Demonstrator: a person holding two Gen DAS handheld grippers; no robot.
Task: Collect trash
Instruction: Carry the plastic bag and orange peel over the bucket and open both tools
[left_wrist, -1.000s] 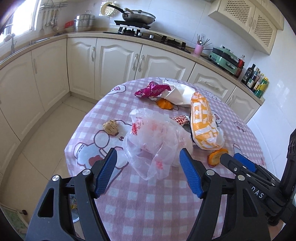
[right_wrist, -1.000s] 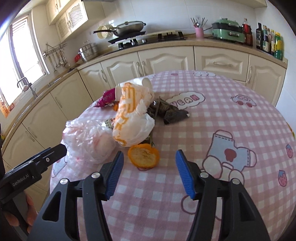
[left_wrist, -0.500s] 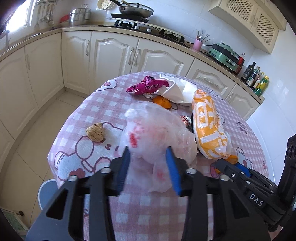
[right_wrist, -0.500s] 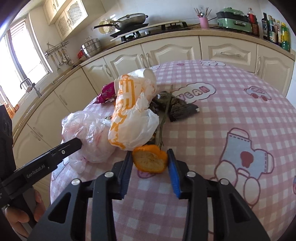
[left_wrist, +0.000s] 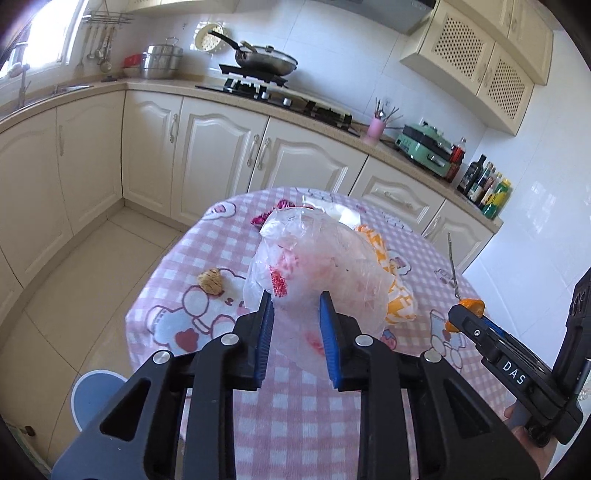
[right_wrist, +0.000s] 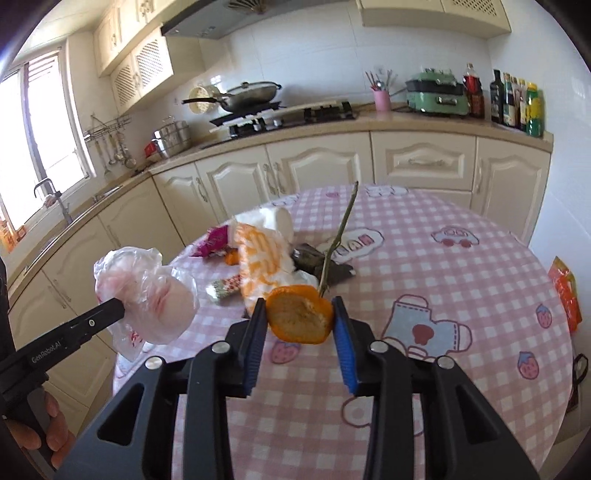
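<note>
My left gripper (left_wrist: 296, 301) is shut on a clear plastic bag (left_wrist: 325, 258) with red print and holds it above the pink checked table (left_wrist: 295, 417); the bag also shows in the right wrist view (right_wrist: 147, 291). My right gripper (right_wrist: 299, 308) is shut on an orange peel (right_wrist: 299, 317) with a thin green stalk (right_wrist: 340, 236) sticking up, lifted off the table. The peel shows at the right gripper's tip in the left wrist view (left_wrist: 469, 305). An orange-and-white bag (right_wrist: 262, 258), a pink wrapper (right_wrist: 212, 242), white paper (right_wrist: 271, 219) and dark leaves (right_wrist: 332, 271) lie on the table.
A brown walnut-like lump (left_wrist: 210, 280) lies at the table's left. A small patterned wrapper (right_wrist: 225, 286) lies by the orange bag. An orange packet (right_wrist: 563, 288) hangs at the table's right edge. Kitchen cabinets (left_wrist: 221, 147) and a stove (left_wrist: 273, 92) stand behind. A blue stool (left_wrist: 94, 391) is below left.
Both grippers have risen from the table. The left lifted the plastic bag, the right lifted the orange peel with its stalk. A second ago both grippers were open.
</note>
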